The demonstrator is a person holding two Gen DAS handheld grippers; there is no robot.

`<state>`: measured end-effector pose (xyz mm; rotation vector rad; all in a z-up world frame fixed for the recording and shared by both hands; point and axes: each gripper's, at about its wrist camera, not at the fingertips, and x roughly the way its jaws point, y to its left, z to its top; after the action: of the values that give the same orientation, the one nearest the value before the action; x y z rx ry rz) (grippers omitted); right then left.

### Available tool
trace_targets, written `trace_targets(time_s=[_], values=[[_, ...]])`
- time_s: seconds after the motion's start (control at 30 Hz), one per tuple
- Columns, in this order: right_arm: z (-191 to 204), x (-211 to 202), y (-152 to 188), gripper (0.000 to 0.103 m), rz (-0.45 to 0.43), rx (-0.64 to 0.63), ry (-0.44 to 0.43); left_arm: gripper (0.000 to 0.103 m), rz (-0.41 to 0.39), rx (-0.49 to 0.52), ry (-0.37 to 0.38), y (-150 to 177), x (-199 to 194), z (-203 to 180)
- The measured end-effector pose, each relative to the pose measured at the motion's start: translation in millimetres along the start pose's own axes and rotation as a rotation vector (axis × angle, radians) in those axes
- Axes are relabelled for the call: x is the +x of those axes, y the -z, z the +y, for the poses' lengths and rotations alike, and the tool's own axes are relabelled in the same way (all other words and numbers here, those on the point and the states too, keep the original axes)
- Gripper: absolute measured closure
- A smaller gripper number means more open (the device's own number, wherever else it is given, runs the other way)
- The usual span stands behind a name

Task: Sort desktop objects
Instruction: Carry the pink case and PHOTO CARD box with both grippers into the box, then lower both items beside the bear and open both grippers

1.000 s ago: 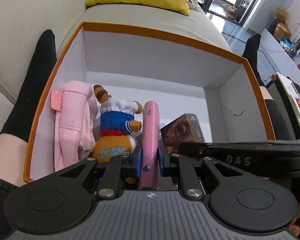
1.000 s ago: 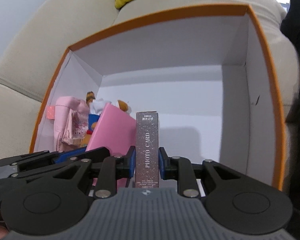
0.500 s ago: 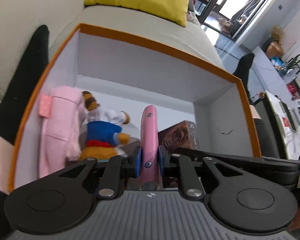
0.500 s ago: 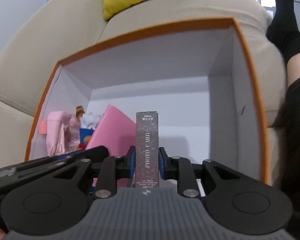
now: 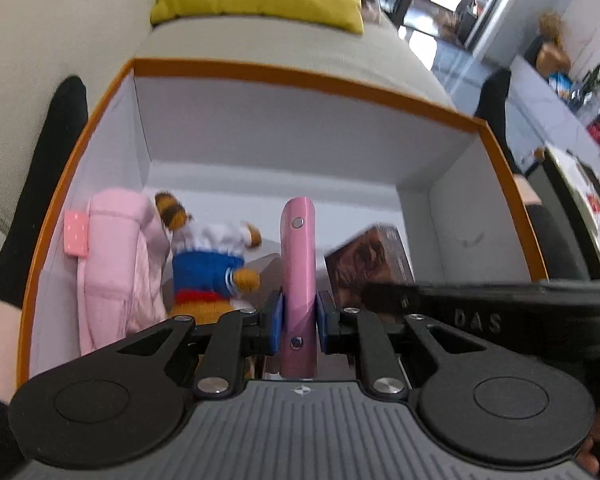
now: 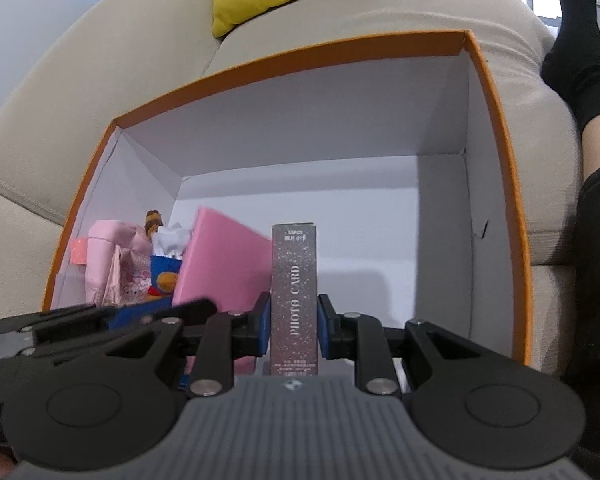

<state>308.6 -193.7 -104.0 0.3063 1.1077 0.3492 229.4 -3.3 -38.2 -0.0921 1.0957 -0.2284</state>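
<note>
The pink case (image 5: 298, 280) stands edge-up, pinched in the left gripper (image 5: 298, 316) over the near edge of the orange-rimmed box (image 5: 300, 80); the right gripper (image 6: 294, 330) clamps the photo card box (image 6: 294, 288) just beside it; a plush toy (image 5: 208, 268) and pink pouch (image 5: 112, 264) lie along the box's left wall.

Bright daylight, soft shadows, fisheye-bent edges, slight motion blur

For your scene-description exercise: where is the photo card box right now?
In the right wrist view, the photo card box stands upright, clamped in the right gripper over the orange-rimmed box, right of the pink case.
</note>
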Motion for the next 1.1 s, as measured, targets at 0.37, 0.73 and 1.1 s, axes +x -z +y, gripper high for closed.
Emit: trace_targets(time_s=[0.37,0.73,1.1], values=[[7,7,9,0.079,0.079,0.042,-0.062,0.084,0.079,0.029,-0.031,5,-7,3],[13,14,12,0.075,0.124,0.101,-0.068,0.074,0.007,0.061,0.023,17,-28,10],[20,21,10,0.069,0.136,0.19,-0.123,0.082,-0.043,0.091,0.052,27,-38,15]])
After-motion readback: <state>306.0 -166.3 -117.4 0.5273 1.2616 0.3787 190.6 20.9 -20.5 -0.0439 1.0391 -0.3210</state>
